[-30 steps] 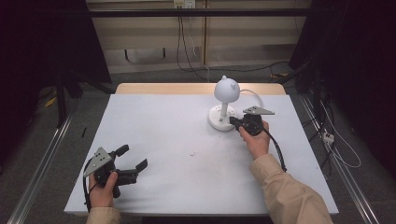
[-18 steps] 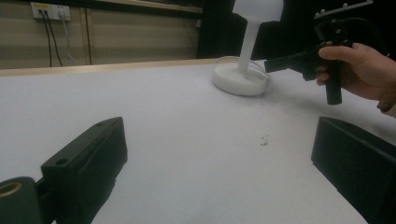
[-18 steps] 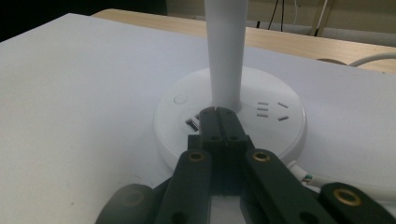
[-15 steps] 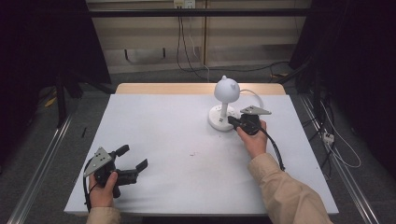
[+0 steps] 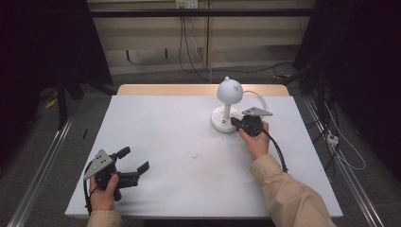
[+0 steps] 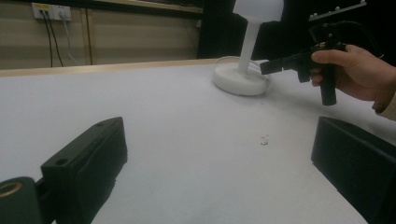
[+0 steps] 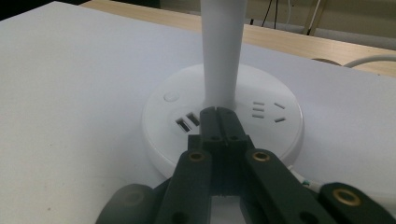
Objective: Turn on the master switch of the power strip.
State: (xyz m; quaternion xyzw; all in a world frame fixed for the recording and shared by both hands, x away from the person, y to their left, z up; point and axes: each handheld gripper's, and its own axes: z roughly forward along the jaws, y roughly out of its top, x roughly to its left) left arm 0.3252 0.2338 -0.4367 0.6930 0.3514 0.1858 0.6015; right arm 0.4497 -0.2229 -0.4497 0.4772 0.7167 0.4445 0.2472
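A white desk lamp with a rounded head stands on a round base at the back right of the white table. In the right gripper view the base carries a round button, two USB ports and socket slots. My right gripper is shut with nothing between its jaws; its tips lie over the base just in front of the stem. Whether they touch the base I cannot tell. My left gripper rests open at the table's near left, pointing toward the lamp.
A white cable loops behind the lamp. A wooden strip edges the table's far side. A small dark speck lies mid-table. Cables and a plug lie on the floor to the right.
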